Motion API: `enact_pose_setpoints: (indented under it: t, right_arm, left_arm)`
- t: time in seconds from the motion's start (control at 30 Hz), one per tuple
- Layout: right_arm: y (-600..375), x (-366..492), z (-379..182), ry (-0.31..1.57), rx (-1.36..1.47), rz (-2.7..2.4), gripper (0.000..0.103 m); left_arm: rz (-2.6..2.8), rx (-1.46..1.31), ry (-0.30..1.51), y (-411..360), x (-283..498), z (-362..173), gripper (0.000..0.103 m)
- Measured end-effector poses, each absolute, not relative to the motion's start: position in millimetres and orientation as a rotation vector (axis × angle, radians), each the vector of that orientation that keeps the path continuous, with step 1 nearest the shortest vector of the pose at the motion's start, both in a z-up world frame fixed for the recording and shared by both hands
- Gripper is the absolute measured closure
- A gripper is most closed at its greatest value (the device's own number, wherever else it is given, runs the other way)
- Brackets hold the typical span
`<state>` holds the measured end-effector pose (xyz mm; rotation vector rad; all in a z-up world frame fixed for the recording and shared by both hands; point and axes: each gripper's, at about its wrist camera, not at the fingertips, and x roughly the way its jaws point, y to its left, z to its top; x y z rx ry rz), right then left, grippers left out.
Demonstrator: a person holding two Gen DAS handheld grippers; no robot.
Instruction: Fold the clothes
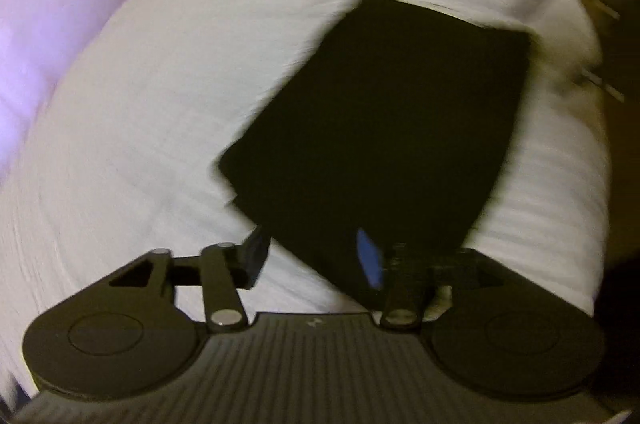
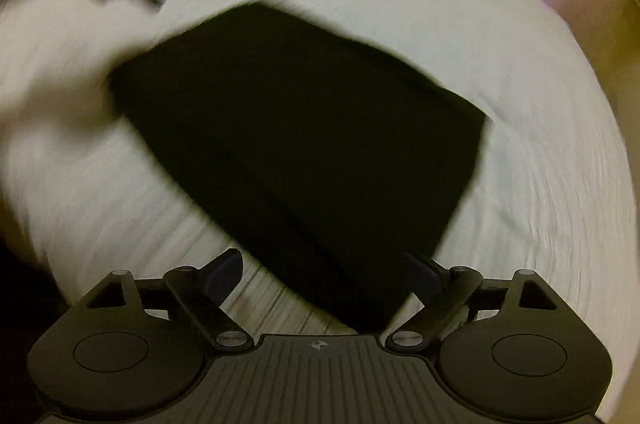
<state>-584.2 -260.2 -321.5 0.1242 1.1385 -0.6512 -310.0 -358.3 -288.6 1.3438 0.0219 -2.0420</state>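
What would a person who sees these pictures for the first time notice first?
The eye falls first on the black folded garment, a dark, roughly rectangular shape lying flat on the white bedsheet in the middle of both views. Next come the two black grippers at the bottom edges: the right gripper stands wide open over the garment's near corner, and the left gripper is open too, with nothing held. Everything is blurred.
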Motion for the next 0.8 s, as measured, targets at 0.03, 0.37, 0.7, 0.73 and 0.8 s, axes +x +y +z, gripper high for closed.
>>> enact_pose_setpoints:
  t: [0.03,0.37,0.7,0.73,0.8]
  right_arm:
    - [-255,-577,-330,1.178,0.047,-0.617,0.014]
    - [-254,-555,-367,1.306,-0.24,-0.502,0.014]
    - [-258,-561,-386,1.327,-0.344,-0.571,0.014]
    - [-256,-558,-389,1.32,-0.374,-0.554,0.014]
    - [-258,-556,-396,1.31,-0.419,-0.53,0.014]
  left_arm:
    - [-2.068,1.388,-0.058,-342,-319,-296,0.046]
    - [-1.919,1.676,-0.651,-292,-374,-391,0.04]
    - [-1.98,1.635,-0.375,-324,-363,-367,0.068]
    - [-1.983,1.62,-0.335,-326,-362,-363,0.069]
    - [-1.994,1.592,-0.263,-330,-359,-358,0.072]
